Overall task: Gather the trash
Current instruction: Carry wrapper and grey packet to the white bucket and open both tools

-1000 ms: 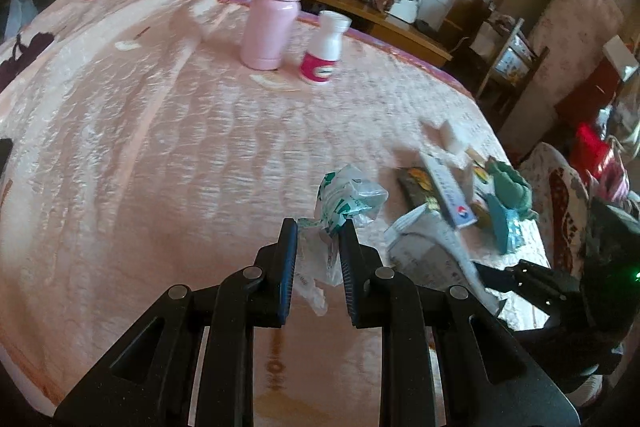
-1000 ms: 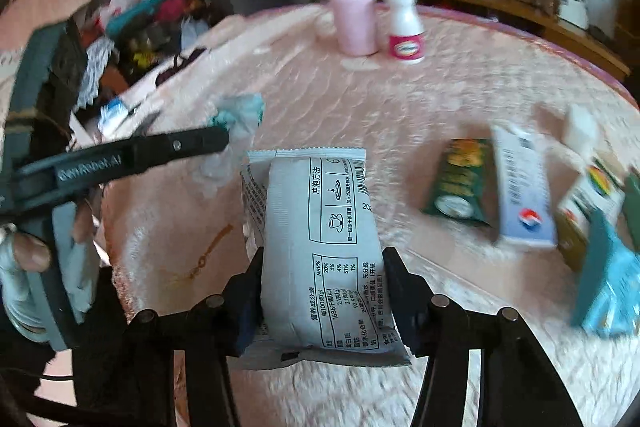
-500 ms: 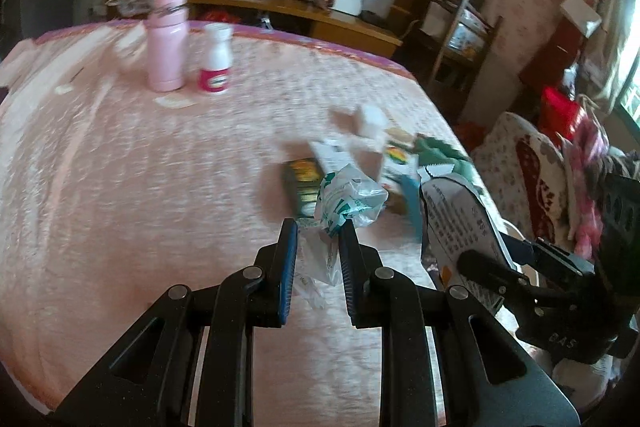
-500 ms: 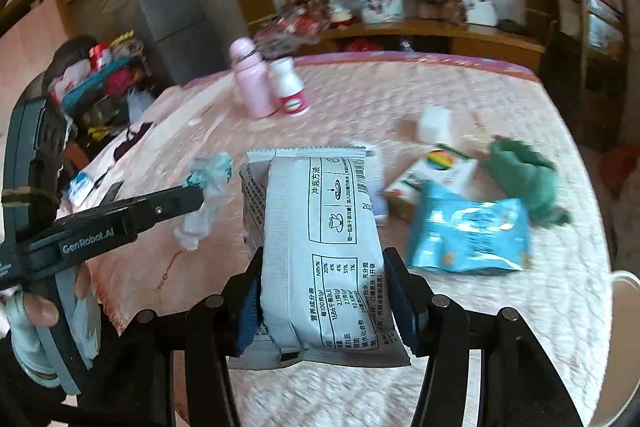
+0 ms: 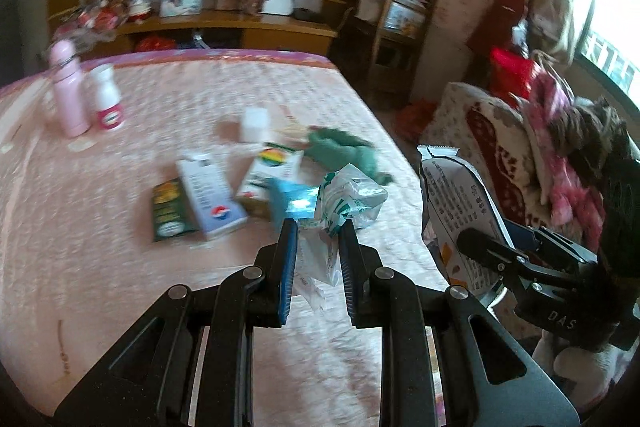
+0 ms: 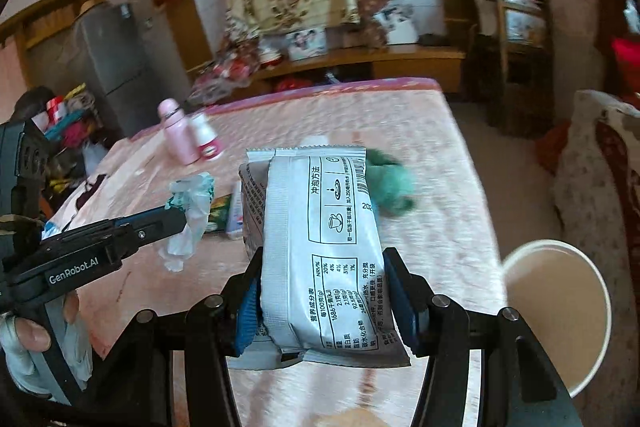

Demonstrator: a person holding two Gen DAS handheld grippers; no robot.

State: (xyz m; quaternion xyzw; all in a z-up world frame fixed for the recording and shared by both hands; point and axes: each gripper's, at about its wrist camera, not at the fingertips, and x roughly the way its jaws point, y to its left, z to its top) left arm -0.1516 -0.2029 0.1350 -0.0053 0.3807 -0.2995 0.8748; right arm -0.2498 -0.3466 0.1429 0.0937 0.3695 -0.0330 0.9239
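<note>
From my left wrist view, my left gripper [image 5: 318,231] points downward over the pink quilted bed cover [image 5: 120,267], its jaws clamped on a crumpled clear plastic wrapper with green print [image 5: 348,199] that sticks up beyond the tips. Past it on the cover lie a dark green sachet [image 5: 170,209], a pale blue-and-white flat box [image 5: 212,195], a white carton with a rainbow mark [image 5: 272,171] and a bunched teal cloth [image 5: 340,147]; a pink bottle [image 5: 69,95] and a white bottle with a red label [image 5: 107,99] stand far back. At the right edge my right gripper [image 5: 476,247] holds its packet. From my right wrist view, my right gripper [image 6: 322,291] tilts downward, its jaws squeezing a silver-white printed foil packet [image 6: 324,251] by its sides, held upright above the cover. A white round bin [image 6: 560,311] sits at lower right beside the bed. At left, a hand in a pale glove [image 6: 36,351] holds the left gripper [image 6: 180,219], wrapper dangling.
</note>
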